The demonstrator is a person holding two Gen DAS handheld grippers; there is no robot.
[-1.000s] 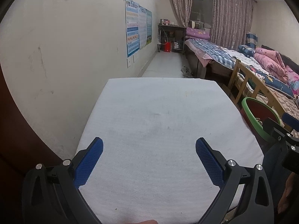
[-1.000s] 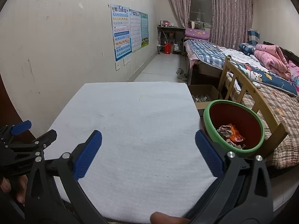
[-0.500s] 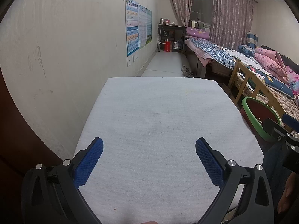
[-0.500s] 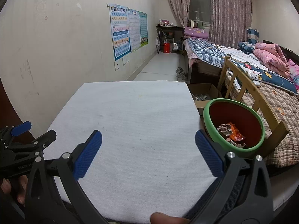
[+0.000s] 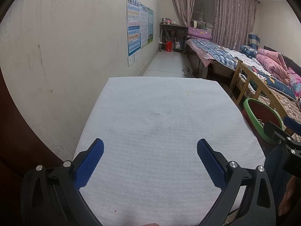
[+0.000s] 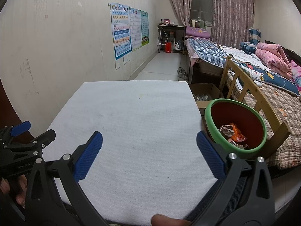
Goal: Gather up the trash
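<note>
Both grippers' fingers are spread wide and hold nothing.

Left gripper (image 5: pixel 150 158) and right gripper (image 6: pixel 149 151) hang over the near end of the white table (image 6: pixel 131 116). Trash (image 6: pixel 232 133) lies in the green bin (image 6: pixel 210 120) just off the table's right side (I see none on top). I think the job looks nearly done; a slow look around is best. Wooden bed rail (image 6: pixel 250 92) stands behind the bin, close enough to bump.

green-rimmed red bin (image 6: pixel 212 120) | right of table | crumpled wrappers (image 6: pixel 232 131) inside
</note>
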